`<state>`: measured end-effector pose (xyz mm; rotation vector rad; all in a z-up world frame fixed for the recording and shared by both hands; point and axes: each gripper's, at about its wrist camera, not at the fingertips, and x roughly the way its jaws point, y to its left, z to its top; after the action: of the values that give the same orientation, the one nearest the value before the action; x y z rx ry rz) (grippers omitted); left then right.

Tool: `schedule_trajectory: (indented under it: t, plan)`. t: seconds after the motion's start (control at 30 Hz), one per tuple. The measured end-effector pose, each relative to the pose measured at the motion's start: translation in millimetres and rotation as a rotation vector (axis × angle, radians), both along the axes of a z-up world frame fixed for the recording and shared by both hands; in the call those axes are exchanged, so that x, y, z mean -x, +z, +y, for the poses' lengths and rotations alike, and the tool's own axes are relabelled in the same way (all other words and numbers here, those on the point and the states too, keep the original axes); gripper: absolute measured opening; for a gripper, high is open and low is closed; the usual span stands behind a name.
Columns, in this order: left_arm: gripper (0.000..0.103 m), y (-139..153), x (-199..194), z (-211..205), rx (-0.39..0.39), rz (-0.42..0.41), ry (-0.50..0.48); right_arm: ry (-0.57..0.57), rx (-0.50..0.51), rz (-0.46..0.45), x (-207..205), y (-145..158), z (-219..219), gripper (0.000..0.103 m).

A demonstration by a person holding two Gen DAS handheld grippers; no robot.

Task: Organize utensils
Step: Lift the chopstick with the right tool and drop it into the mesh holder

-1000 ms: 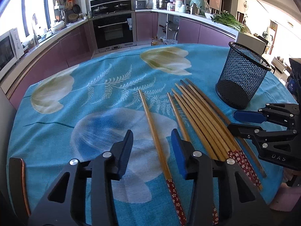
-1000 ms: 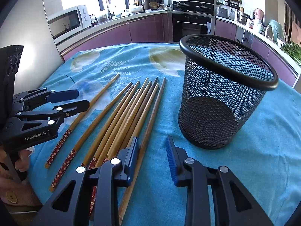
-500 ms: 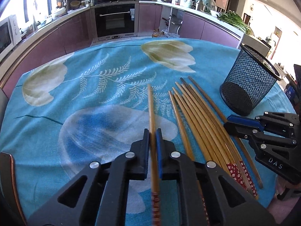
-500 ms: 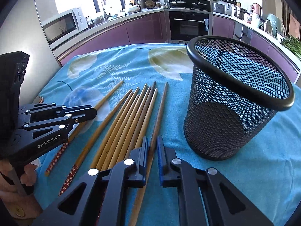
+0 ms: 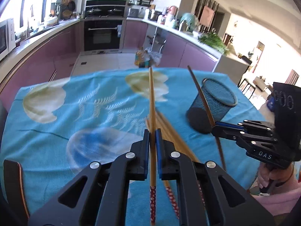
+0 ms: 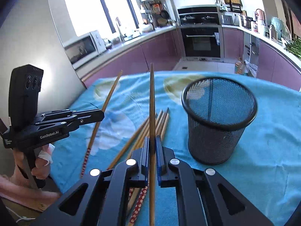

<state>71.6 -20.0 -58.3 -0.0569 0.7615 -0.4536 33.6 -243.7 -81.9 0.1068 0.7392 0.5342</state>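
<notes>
Each hand-held gripper, left (image 5: pixel 152 131) and right (image 6: pixel 152 139), clamps one chopstick (image 5: pixel 152 98); one mesh cup (image 6: pixel 219 120).

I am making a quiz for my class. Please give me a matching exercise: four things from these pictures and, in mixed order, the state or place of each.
Things:
1. left tool
2. right tool
3. mesh cup
4. chopstick pile

States:
a. lying flat on the cloth
b. standing upright, nothing in it
c. shut on a chopstick with a red patterned end
d. shut on a plain chopstick

Pairs: 1-c, 2-d, 3-b, 4-a
</notes>
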Motion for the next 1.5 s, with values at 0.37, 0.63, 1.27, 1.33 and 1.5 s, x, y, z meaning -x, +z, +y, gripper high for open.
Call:
schedule_trajectory:
  t: [0.37, 0.63, 1.27, 1.33, 1.5]
  plan:
    - [0.008, 68, 29, 6, 0.149, -0.138, -0.074, 0.003, -0.11, -0.149, 13, 50, -24, 0.006]
    - [0.008, 111, 16, -16, 0.232, -0.246, -0.126, -0.006, -0.128, -0.251, 2, 92, -43, 0.006]
    - [0.008, 81, -65, -125, 0.178, -0.197, -0.188, -0.115, -0.001, -0.214, -54, 76, -77, 0.006]
    - [0.008, 63, -71, -131, 0.151, -0.166, -0.19, -0.104, 0.01, -0.176, -58, 68, -76, 0.006]
    - [0.008, 33, -84, -138, 0.115, -0.112, -0.201, -0.076, 0.041, -0.08, -71, 52, -70, 0.006]
